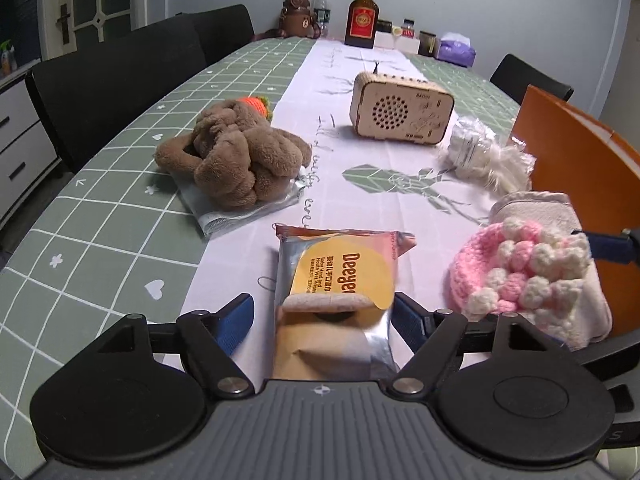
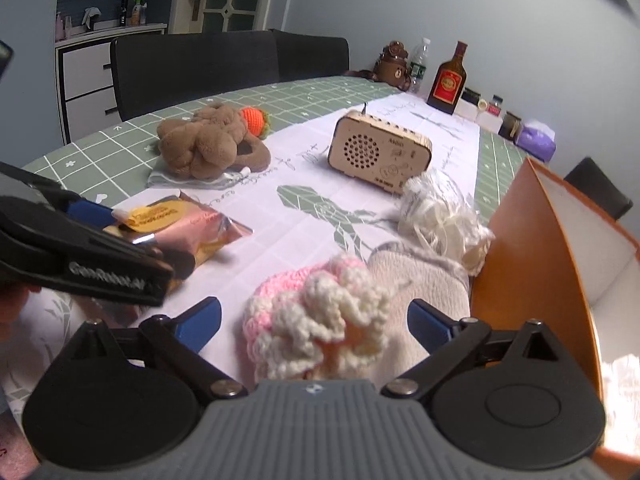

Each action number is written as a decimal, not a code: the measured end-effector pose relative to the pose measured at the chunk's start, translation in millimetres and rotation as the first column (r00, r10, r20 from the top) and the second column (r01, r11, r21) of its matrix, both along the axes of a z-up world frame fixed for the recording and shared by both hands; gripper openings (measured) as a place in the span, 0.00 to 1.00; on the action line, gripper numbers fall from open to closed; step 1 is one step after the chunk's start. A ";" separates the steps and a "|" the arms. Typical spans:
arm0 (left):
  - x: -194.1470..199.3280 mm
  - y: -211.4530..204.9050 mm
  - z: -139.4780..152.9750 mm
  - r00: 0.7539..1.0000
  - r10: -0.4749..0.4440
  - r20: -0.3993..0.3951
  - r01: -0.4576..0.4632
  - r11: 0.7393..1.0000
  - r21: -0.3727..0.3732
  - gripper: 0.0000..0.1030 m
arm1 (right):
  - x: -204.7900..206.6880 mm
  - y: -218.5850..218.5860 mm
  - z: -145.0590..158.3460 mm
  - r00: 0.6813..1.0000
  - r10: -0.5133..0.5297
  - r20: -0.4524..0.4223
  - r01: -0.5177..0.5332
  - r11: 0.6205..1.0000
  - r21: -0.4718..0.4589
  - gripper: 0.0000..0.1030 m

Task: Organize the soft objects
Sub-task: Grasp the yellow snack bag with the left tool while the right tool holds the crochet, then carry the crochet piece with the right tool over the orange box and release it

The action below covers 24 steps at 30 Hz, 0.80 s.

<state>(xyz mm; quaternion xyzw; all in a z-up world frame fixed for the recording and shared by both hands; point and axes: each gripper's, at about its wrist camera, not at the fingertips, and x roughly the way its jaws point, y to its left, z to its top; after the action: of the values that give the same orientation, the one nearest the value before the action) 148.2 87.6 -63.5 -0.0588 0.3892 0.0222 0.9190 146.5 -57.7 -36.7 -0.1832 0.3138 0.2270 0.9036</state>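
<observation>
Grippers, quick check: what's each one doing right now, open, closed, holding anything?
Left gripper: open, wet wipes pack between its fingers, not gripped.
Right gripper: open, pink and white knitted hat between its fingers, not gripped.

"Deeyeo" on wet-wipes pack (image 1: 340, 280), "GenRobot.AI" on left gripper (image 2: 108, 280)

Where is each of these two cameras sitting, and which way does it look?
Left wrist: on the left gripper, looking down its open fingers at a wet wipes pack.
Right wrist: on the right gripper, open around a pink knitted hat; the left gripper shows too.
Shared: brown plush toy, wooden radio, orange box.
</observation>
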 end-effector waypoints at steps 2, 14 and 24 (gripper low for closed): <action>-0.6 2.8 -1.2 1.000 -0.007 0.011 0.007 1.000 -0.026 0.74 | 0.5 3.6 -0.6 1.000 0.010 0.017 -0.010 1.000 -0.021 0.91; -14.6 5.7 4.5 0.999 -0.016 0.049 0.017 1.000 -0.012 0.54 | -2.1 7.2 -5.1 0.999 0.019 0.034 -0.018 1.000 -0.019 0.53; -34.3 8.5 39.3 0.989 0.011 0.145 -0.008 1.000 -0.019 0.54 | -7.4 0.0 11.3 0.999 -0.005 0.034 0.004 0.999 0.051 0.28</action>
<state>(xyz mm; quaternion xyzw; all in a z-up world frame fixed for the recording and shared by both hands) 114.0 96.2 -24.2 -0.0705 0.3212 0.0188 0.9442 139.1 -57.7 -25.4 -0.1634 0.2929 0.2297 0.9137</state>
